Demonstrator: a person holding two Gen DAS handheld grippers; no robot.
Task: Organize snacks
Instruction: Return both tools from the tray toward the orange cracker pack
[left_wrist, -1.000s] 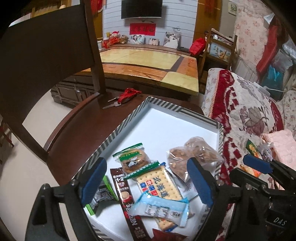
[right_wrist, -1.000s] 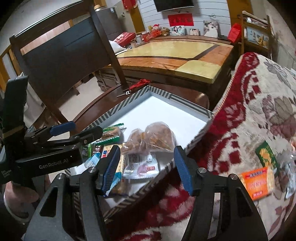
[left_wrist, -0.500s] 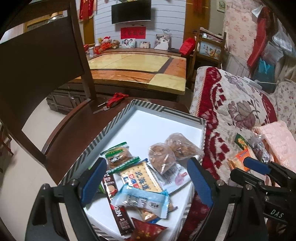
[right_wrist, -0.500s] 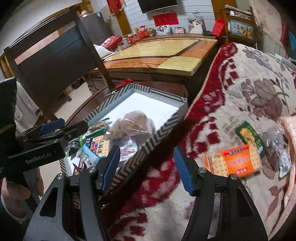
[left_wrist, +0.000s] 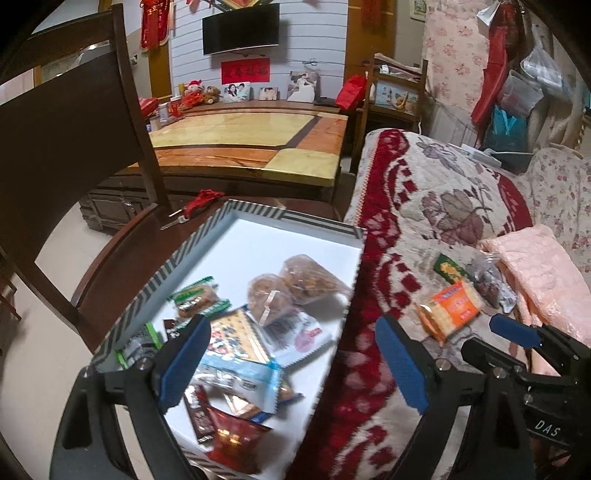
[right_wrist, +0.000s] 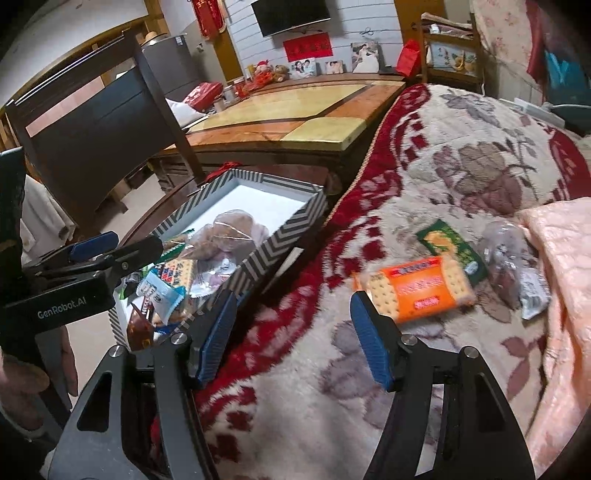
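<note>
A striped box (left_wrist: 255, 213) (right_wrist: 280, 236) on a dark wooden chair holds several snack packets, among them two clear bags of brown pastry (left_wrist: 291, 282) (right_wrist: 225, 236) and a blue-white cracker pack (left_wrist: 236, 339). On the sofa blanket lie an orange cracker pack (left_wrist: 448, 308) (right_wrist: 417, 288), a green packet (left_wrist: 448, 267) (right_wrist: 452, 245) and a clear bag of dark snacks (left_wrist: 491, 282) (right_wrist: 509, 258). My left gripper (left_wrist: 291, 365) is open and empty over the box's right edge. My right gripper (right_wrist: 295, 332) is open and empty above the blanket, the orange pack just beyond its right finger.
Red-handled scissors (left_wrist: 201, 201) lie on the chair seat behind the box. The chair back (left_wrist: 66, 122) rises at the left. A pink quilt (right_wrist: 561, 295) lies right of the loose snacks. A low wooden table (left_wrist: 251, 144) stands beyond.
Both grippers have swung right, from over the box toward the sofa blanket. The loose snacks on the blanket have come into view. Both stay open.
</note>
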